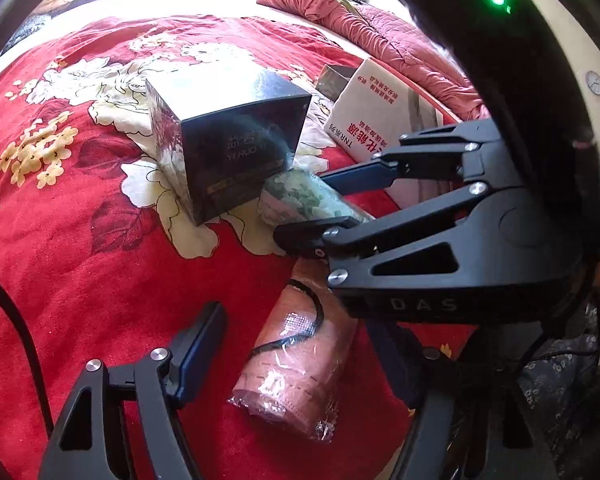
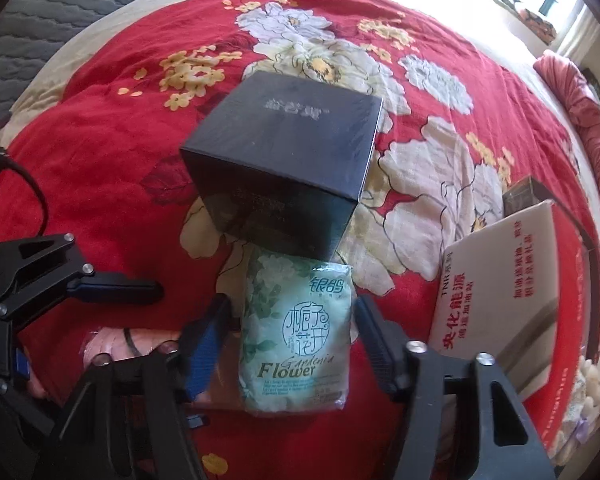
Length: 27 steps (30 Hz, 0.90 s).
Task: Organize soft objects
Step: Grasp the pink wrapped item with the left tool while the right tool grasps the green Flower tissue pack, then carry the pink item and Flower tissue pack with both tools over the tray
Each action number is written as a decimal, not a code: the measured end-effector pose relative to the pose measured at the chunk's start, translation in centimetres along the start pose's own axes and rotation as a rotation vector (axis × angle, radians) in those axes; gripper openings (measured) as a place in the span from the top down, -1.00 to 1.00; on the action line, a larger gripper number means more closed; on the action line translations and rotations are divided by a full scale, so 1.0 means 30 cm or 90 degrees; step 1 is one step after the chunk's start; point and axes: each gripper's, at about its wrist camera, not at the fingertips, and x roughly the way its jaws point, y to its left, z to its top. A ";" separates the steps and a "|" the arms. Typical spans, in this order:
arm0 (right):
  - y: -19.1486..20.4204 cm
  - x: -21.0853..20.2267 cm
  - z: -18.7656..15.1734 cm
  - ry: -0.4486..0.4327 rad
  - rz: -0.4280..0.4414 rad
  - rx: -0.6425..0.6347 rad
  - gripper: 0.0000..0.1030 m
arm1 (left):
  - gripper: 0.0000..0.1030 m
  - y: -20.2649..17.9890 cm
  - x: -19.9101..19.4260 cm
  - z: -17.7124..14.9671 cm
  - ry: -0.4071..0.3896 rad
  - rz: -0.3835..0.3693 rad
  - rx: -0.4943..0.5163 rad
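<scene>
R tool [image 2: 288, 344] open astride green tissue pack [image 2: 296, 336], L tool [image 1: 300, 344] open.

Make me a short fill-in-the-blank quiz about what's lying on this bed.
1. The green tissue pack lies between the open fingers of the ____ gripper.
2. Its far end touches the ____ box.
3. The pink mask pack lies before the ____ gripper.

Missing words: right; black; left

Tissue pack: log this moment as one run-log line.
right gripper: open, straddling tissue pack | pack: on bedspread, against black box | left gripper: open over pink pack
</scene>
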 end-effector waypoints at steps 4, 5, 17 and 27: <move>-0.043 -0.030 -0.011 -0.038 0.049 0.045 0.12 | -0.29 -0.002 0.002 0.001 0.000 -0.042 -0.012; -0.056 -0.048 -0.016 -0.050 0.060 0.060 0.13 | -0.27 -0.011 0.007 0.000 0.002 -0.031 -0.001; -0.161 -0.319 -0.076 -0.181 0.083 0.124 0.13 | 0.10 -0.106 0.015 0.006 -0.009 0.092 0.043; -0.222 -0.492 -0.141 -0.250 0.093 0.146 0.13 | 0.12 -0.185 -0.168 0.034 -0.086 0.144 -0.032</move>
